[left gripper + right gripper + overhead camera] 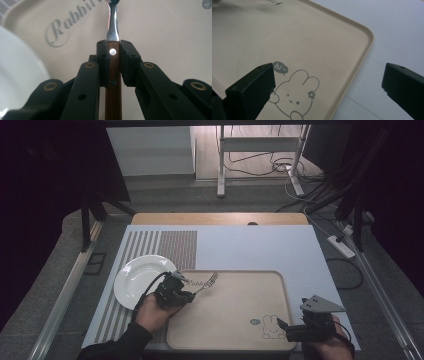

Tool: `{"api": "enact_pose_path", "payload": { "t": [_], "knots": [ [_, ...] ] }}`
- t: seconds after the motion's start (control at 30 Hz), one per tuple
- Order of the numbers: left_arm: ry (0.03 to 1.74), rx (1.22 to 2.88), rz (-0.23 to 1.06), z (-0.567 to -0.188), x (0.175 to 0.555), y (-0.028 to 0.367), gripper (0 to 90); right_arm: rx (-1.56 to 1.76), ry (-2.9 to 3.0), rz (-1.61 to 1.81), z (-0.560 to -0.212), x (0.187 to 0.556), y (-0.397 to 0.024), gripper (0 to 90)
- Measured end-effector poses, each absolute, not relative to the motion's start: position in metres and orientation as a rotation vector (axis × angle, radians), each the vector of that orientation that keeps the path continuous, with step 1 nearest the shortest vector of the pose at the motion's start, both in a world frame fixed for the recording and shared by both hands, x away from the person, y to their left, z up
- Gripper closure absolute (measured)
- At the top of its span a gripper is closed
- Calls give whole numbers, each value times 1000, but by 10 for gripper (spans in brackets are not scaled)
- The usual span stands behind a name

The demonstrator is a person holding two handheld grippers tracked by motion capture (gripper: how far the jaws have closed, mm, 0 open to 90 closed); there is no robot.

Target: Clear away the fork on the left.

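Fork [113,62] clamped in left hand-held gripper [115,53], above tray [162,37]

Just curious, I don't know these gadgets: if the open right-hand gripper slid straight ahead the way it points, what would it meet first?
Probably the right gripper would meet the raised rim of the beige rabbit-printed plastic tray, which runs between its open jaws. Its height above the tray is unclear, so it might pass over.

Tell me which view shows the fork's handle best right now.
The left gripper view: the fork's wooden handle is close up, clamped between the left tool's pads, with its rivet and steel neck clear. The high view shows the whole fork small, tines over the tray, its handle mostly hidden by the tool.
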State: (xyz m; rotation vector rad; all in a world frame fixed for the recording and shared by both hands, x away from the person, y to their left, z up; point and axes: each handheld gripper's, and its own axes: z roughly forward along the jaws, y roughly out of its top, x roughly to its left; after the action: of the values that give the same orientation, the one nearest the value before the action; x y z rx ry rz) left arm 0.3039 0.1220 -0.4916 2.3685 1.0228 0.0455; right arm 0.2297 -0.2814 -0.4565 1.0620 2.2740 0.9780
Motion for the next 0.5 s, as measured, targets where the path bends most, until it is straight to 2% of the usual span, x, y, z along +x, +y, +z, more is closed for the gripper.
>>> {"api": "enact_pose_path", "payload": {
  "t": [0.43,0.5],
  "knots": [
    [985,2474,42,-510,290,104,764,1061,2277,986,-456,230,-282,0],
    [954,2458,42,-507,290,104,681,1061,2278,986,-456,230,-282,0]
  ]
}}
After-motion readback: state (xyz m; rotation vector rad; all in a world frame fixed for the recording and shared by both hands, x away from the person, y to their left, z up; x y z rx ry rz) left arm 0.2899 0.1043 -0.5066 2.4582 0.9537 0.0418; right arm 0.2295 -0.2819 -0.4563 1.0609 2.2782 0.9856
